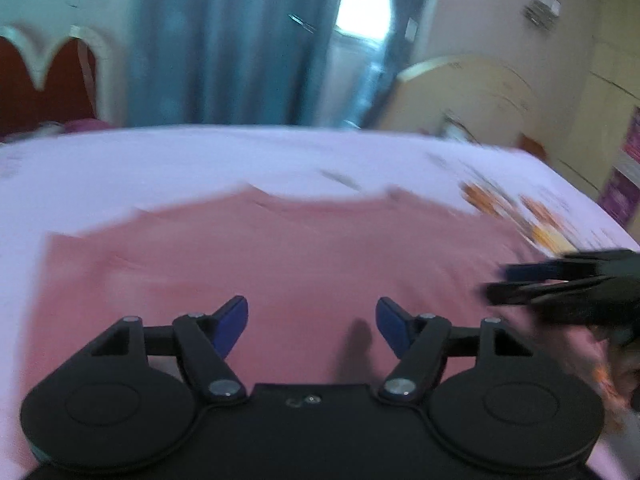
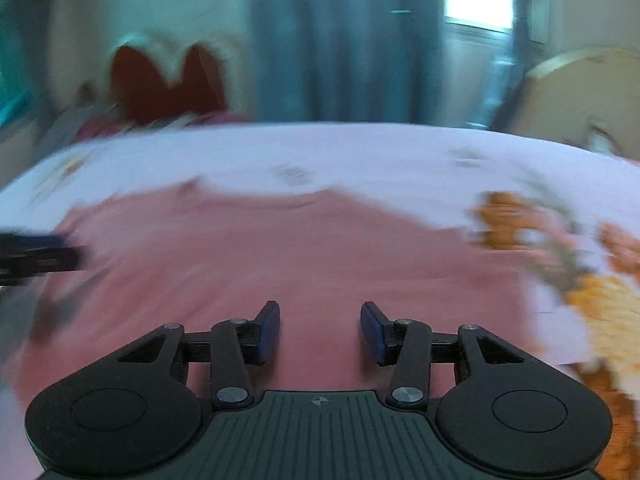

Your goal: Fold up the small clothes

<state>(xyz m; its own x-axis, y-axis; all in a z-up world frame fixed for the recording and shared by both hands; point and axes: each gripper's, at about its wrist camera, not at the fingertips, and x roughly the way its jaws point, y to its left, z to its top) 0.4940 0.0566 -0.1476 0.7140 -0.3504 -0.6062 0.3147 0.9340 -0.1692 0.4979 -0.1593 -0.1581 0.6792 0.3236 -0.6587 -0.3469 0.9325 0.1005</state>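
A pink garment point(image 1: 280, 256) lies spread flat on the bed; it also shows in the right wrist view point(image 2: 288, 248). My left gripper point(image 1: 312, 328) is open and empty, just above the garment's near part. My right gripper point(image 2: 320, 330) is open and empty, also above the garment's near part. The right gripper shows at the right edge of the left wrist view point(image 1: 560, 284). The left gripper shows at the left edge of the right wrist view point(image 2: 36, 254). Both views are blurred by motion.
The bed has a pale lilac sheet point(image 1: 200, 160) with orange flower prints point(image 2: 600, 292) to the right. A red and white headboard point(image 2: 168, 80) stands at the far left. Blue curtains point(image 1: 224, 40) and a window are behind the bed. A beige board point(image 1: 460, 92) stands far right.
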